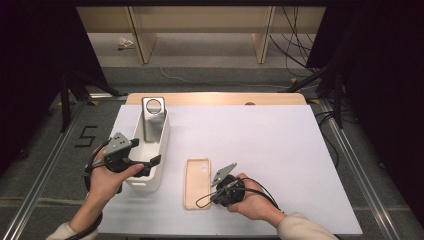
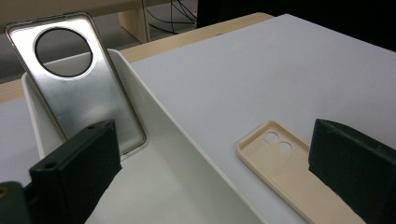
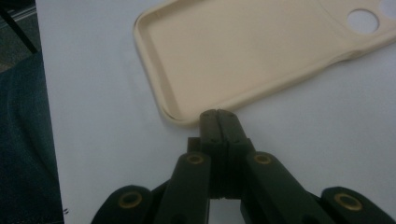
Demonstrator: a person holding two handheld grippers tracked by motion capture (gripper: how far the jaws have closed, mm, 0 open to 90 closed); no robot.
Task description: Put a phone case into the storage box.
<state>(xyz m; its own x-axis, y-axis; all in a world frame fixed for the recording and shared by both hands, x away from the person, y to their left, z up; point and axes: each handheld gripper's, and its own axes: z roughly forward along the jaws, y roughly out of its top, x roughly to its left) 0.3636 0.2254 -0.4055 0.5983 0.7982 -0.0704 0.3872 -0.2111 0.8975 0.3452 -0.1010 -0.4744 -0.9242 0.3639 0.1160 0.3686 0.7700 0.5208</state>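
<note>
A beige phone case lies hollow side up on the white table. My right gripper is shut with nothing between its jaws, and its tips sit against the case's near rim close to a corner. A silver phone case with a round camera hole leans upright at the far end of a white bin. My left gripper is open wide at the bin's near end. One jaw is over the bin's inside and the other over the table beside the beige case.
The white tabletop stretches wide to the right of the bin and beyond the beige case. A wooden strip runs along its far edge. Dark stands and cables stand on the floor behind.
</note>
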